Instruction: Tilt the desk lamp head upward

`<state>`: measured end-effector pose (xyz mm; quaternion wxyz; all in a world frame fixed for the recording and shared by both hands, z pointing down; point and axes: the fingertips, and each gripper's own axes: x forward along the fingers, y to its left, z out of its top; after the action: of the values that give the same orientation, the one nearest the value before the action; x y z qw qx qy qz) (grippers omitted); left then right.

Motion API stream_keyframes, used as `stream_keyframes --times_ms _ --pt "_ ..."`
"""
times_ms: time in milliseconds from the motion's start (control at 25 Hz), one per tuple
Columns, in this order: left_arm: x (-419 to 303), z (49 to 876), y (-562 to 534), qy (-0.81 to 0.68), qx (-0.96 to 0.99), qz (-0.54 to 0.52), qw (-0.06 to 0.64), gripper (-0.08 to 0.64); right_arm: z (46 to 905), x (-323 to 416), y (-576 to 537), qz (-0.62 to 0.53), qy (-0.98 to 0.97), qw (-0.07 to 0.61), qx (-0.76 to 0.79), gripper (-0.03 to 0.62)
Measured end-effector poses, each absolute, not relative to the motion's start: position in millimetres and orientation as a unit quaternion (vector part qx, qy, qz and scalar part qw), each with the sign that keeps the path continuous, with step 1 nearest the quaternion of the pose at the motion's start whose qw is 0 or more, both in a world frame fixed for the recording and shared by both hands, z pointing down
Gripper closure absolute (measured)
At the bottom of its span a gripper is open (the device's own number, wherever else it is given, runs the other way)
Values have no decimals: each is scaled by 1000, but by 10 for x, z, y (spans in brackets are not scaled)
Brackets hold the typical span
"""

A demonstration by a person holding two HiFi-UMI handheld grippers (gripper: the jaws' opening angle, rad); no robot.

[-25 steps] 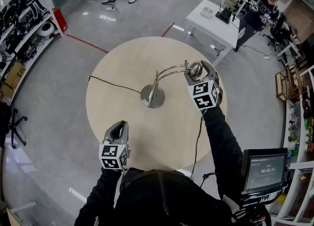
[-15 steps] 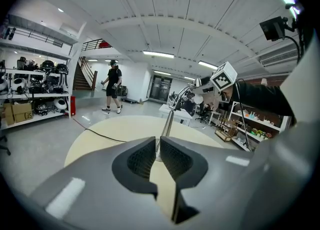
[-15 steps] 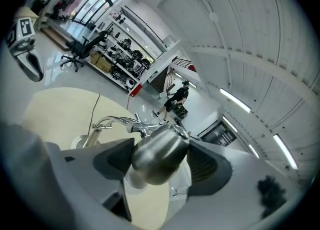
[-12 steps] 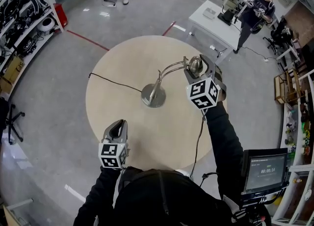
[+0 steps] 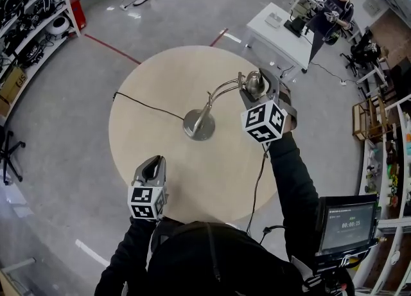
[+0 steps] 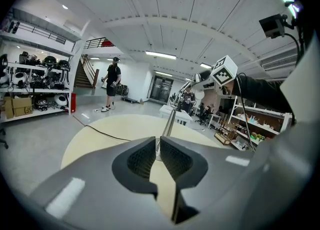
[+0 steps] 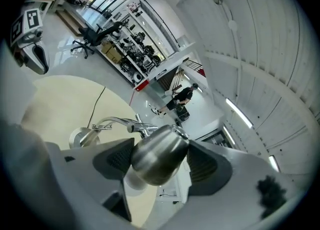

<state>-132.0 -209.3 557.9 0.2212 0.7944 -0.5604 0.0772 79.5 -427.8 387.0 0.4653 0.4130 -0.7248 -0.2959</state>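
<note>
The left gripper [image 5: 154,163] hung over the near edge of the round table [image 5: 160,73], its marker cube toward the wearer, on a bent, black-sleeved arm and aimed roughly at the lamp. Its grey jaws were drawn almost together, only a sliver of light between the ribbed black pads [image 6: 140,159], and nothing was caught there.

The tabletop was pale, smooth and matte, wood-coloured. A thin black cord [image 5: 144,106] ran across it from the left rim to the desk lamp [image 5: 212,105], which stood near the table's middle. The lamp was all brushed silver metal. It had a flat round base [image 5: 199,126] and a slim stem that rose from it. A curved arm [image 5: 223,88] swept from the stem to the right and ended in a small joint.

At the end of that arm sat the lamp head [image 5: 255,83], a bell-shaped shade with a dull satin sheen. From the right gripper view, the lamp head [image 7: 157,154] showed a rounded body that widened toward a pale opening turned down toward the table.

The right gripper [image 5: 257,89] was pinching the lamp head from both sides, its dark textured pads against the metal. The right arm [image 5: 292,179] was stretched well forward over the table, the sleeve nearly straight, the checkered cube riding just behind the lamp head.
</note>
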Motion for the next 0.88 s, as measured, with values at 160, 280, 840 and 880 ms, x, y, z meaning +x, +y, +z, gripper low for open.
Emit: stream_keyframes --times_ms 160,280,840,880 --pt "-1375 5605 -2084 -562 794 75 221 526 3861 727 -4273 -306 -719 474 407 250" --pt "-1436 5636 -2066 -565 791 74 222 526 3868 685 -4270 -312 -714 482 401 250" --pt "-1647 5746 -2011 -565 791 66 226 526 3933 581 -4322 -331 -679 525 392 250" --pt "-1650 5744 -2015 -565 791 65 226 526 3938 573 -4335 -332 -676 529 391 250"
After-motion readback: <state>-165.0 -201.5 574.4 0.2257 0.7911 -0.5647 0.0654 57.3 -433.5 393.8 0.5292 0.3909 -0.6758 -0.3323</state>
